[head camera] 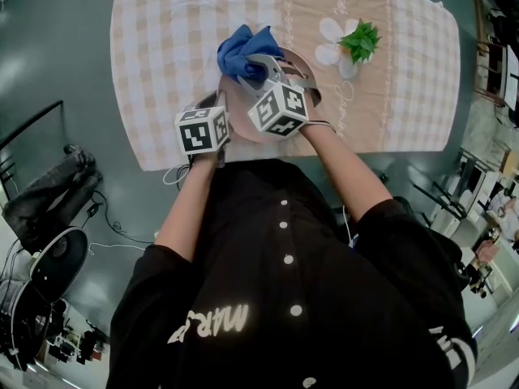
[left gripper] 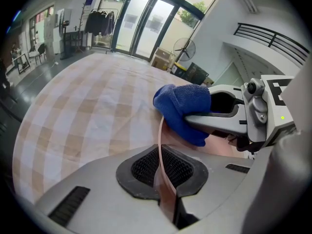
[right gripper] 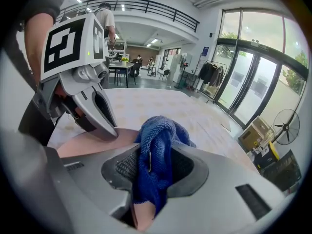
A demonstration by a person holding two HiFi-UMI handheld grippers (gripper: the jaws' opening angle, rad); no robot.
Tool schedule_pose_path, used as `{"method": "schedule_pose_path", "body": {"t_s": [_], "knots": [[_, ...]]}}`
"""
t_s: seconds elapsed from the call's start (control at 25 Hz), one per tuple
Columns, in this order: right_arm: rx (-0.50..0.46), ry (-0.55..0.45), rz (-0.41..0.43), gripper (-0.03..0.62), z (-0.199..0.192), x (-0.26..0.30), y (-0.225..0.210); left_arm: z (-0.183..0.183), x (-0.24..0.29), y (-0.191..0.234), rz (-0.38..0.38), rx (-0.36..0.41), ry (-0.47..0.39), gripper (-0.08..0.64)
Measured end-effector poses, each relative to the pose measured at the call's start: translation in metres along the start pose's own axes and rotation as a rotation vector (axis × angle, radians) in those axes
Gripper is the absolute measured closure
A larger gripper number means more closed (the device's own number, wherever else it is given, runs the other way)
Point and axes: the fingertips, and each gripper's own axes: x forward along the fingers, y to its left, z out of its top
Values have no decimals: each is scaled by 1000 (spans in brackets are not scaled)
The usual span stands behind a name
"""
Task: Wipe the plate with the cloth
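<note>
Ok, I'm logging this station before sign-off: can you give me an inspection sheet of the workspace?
Surface: table under a checked tablecloth.
Job's things: pink plate at the near edge of the tablecloth; blue cloth bunched over the plate's far side.
Clutter: small green plant on the tablecloth, apart from the plate.
Grippers: left gripper shut on the plate's rim; right gripper shut on the blue cloth.
Cables: thin cables lie on the floor at the person's left.
Surroundings: grey floor, glass doors, standing fan.
</note>
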Motion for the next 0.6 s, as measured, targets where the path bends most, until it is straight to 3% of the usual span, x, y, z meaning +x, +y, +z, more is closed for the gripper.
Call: {"method": "schedule_pose_path", "body": {"t_s": [0.6], "knots": [[82, 19, 21, 466, -9, 9, -2, 1, 1, 1, 24, 16, 4, 528]]}}
